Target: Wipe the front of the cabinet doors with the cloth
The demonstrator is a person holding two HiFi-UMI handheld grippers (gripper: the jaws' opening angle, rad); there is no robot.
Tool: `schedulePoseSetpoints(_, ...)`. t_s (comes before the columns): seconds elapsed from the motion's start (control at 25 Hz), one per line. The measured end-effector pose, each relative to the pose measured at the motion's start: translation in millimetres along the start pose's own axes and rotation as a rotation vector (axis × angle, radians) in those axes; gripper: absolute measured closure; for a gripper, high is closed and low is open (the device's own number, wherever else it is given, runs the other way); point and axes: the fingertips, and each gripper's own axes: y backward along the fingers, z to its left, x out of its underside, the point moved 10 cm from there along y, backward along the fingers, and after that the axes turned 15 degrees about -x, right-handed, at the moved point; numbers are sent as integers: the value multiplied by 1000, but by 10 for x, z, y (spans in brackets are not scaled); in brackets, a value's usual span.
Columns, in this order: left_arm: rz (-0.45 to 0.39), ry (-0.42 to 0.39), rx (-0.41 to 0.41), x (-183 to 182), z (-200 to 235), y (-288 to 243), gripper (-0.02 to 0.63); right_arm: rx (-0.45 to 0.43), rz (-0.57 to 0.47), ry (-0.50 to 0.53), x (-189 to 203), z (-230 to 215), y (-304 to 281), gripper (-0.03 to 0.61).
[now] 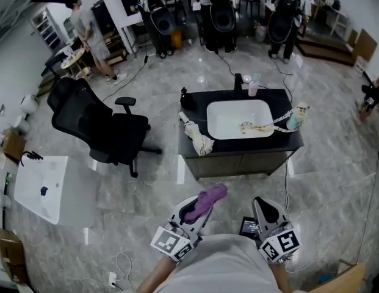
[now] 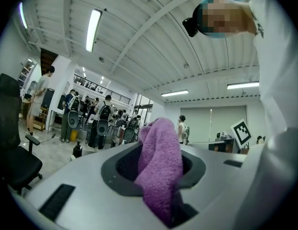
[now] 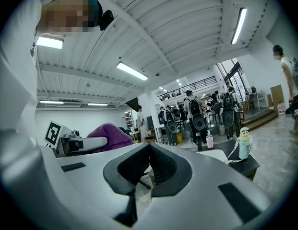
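Head view: left gripper (image 1: 200, 210) and right gripper (image 1: 266, 206) sit low in frame, side by side, both aimed toward a black sink cabinet (image 1: 195, 163) well apart across the grey tile floor. The left gripper's jaws are partly closed, clamped on a purple cloth (image 1: 209, 196). The cloth bunches up between the pads and sticks out past the tips; it is nowhere near the cabinet doors (image 1: 241, 162), no contact. In the right gripper view, that gripper's jaws are pressed together with nothing between them. The same view shows the purple cloth off to the left, beside the other gripper's marker cube.

Cabinet top is black with a white basin (image 1: 238, 119), and the doors below are closed. A black faucet (image 1: 238, 81) and a pink-capped bottle (image 1: 252, 88) stand at the back edge. A white rag (image 1: 199, 139) drapes over the left front corner, and a figure-shaped bottle (image 1: 297, 116) stands at the right end. A black office chair (image 1: 97, 127) is left of the cabinet. People stand at the far end of the room.
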Motion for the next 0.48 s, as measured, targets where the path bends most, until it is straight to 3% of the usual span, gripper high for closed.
schedulePoseSetpoints(0.48,20,39,-58,82,76,66,492,-64,63,35,110,-12,-97,552)
